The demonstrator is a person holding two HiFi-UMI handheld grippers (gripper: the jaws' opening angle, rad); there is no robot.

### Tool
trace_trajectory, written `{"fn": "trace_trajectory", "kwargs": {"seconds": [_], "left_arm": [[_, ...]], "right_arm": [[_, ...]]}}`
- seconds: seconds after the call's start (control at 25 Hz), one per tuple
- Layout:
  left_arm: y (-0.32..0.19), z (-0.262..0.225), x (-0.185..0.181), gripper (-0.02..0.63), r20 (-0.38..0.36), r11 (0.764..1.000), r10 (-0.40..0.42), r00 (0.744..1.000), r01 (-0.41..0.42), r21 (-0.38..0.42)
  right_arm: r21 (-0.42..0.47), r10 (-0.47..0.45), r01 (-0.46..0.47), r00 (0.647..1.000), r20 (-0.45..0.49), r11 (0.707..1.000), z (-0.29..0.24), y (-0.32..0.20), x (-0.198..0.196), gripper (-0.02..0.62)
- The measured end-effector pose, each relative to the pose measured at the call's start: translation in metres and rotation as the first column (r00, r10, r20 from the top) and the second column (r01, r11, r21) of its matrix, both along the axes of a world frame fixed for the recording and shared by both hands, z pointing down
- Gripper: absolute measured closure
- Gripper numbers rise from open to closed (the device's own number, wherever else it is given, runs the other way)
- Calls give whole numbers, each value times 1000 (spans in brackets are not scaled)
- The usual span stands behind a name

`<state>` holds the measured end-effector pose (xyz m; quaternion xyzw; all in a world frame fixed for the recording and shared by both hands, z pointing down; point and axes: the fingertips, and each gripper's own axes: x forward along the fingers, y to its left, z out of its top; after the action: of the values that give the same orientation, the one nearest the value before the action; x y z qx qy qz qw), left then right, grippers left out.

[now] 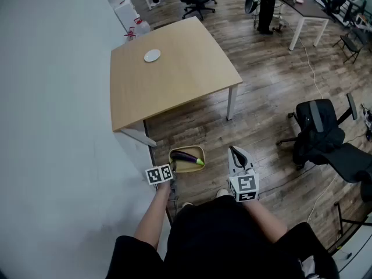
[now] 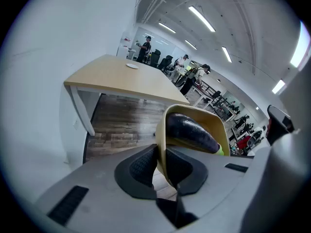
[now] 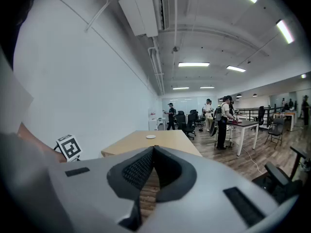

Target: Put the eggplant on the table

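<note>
Wood floor [image 1: 261,115] is below as the left gripper [image 2: 160,154] pinches a yellow bowl's [image 2: 163,144] near rim, short of the table's [image 1: 174,74] near edge; the eggplant [image 2: 192,130] inside looks light, smooth and slippery, best grabbed at its fat middle, and the right gripper [image 3: 153,152] is closed and empty.

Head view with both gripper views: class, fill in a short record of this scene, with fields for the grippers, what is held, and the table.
Left gripper: shut on rim of yellowish bowl
In bowl: dark purple eggplant, green stem end
Right gripper: shut, nothing between its jaws
Table: light wooden top, white legs, ahead of the person
On table: small white round dish
Task state: eggplant not yet on table
</note>
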<state>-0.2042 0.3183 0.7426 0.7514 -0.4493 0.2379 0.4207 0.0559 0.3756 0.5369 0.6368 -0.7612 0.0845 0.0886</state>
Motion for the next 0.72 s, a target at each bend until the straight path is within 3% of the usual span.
{"fn": "trace_trajectory", "kwargs": {"seconds": [0.32,0.72], "left_arm": [[-3,-4,21,574,0,1000,3,1000,-3,2],[-25,10,32,574,-8,999,11,1000,-11,-38]], "right_arm": [[12,-1,0,996,89,1000,5,4,23,535],[-56,-4,8,997,78,998,28,-12,26,535]]}}
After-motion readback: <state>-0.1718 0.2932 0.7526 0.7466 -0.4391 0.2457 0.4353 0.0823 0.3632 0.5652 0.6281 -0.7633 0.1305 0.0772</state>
